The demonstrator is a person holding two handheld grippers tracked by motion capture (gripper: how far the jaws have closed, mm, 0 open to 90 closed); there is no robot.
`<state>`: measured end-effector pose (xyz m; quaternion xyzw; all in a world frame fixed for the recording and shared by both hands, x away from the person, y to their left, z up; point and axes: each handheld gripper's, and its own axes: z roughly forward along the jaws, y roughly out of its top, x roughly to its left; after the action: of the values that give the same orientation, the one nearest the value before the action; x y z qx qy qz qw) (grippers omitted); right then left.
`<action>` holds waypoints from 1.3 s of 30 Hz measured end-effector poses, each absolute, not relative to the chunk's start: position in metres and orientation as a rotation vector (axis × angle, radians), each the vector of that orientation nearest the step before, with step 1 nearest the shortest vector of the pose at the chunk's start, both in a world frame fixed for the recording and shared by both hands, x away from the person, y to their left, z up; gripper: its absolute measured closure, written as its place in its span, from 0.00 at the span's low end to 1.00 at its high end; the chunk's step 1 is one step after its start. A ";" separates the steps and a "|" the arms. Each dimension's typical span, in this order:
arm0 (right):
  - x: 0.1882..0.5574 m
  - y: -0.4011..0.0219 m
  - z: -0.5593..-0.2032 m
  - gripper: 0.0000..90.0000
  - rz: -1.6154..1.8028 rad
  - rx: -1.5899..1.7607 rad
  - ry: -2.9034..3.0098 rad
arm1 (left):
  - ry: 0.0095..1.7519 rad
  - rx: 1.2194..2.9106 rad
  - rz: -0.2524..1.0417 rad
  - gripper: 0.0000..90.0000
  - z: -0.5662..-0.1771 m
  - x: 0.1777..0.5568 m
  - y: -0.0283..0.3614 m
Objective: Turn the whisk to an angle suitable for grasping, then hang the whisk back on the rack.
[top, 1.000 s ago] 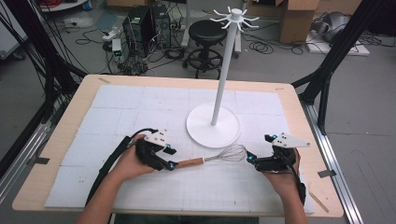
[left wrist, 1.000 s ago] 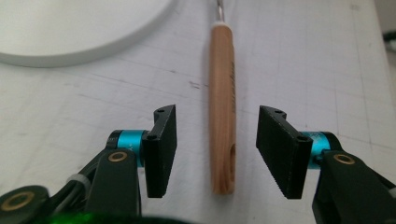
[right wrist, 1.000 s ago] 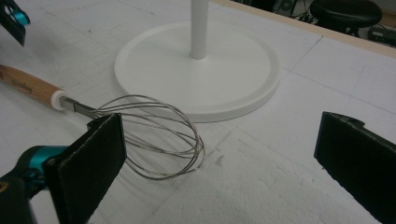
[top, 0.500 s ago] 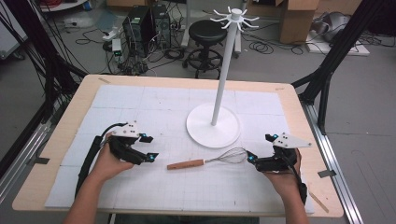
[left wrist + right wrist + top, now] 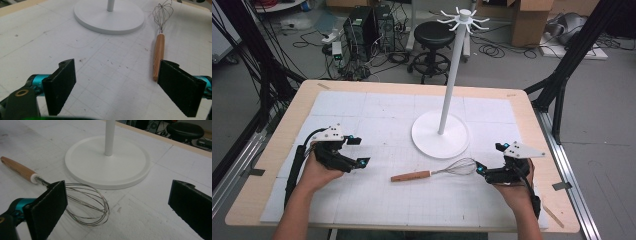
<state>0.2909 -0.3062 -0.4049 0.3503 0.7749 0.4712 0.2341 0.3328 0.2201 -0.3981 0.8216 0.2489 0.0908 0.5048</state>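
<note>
A whisk lies flat on the white mat, its wooden handle (image 5: 411, 176) to the left and its wire head (image 5: 459, 167) to the right. My left gripper (image 5: 358, 151) rests left of the handle and apart from it. Its jaws have just been opening, and nothing is between them. In the left gripper view (image 5: 117, 63) the handle (image 5: 159, 53) ends just beside the right-hand jaw. My right gripper (image 5: 490, 158) is open just right of the wire head. In the right gripper view (image 5: 119, 185) the wires (image 5: 87, 205) lie by the left-hand jaw, untouched.
A white stand with a round base (image 5: 440, 134) and a tall pole topped with hooks (image 5: 460, 17) rises just behind the whisk. The gridded mat (image 5: 387, 115) covers most of the wooden table. A stool (image 5: 434, 35) and computer gear sit on the floor beyond.
My left gripper has let go of the whisk handle, opened, and drawn away to the left. The whisk stays on the mat. The right gripper has not moved.
</note>
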 end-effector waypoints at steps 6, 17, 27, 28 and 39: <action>0.291 -0.303 -0.401 0.01 1.300 0.951 2.128 | 0.626 1.930 0.246 0.09 -0.394 0.333 0.226; 0.289 -0.295 -0.399 0.01 1.301 0.917 2.156 | 0.633 1.918 0.307 0.02 -0.385 0.330 0.235; 0.291 -0.294 -0.400 0.01 1.306 0.912 2.171 | 0.616 1.929 0.312 0.02 -0.386 0.328 0.235; 0.292 -0.293 -0.400 0.01 1.304 0.909 2.173 | 0.615 1.931 0.309 0.02 -0.386 0.328 0.235; 0.293 -0.282 -0.395 0.01 1.317 0.878 2.213 | 0.626 1.891 0.286 0.02 -0.387 0.332 0.241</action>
<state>0.2927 -0.2816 -0.3948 0.3157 0.7954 0.4733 0.2090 0.3323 0.2407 -0.3870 0.7939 0.2628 0.1201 0.5350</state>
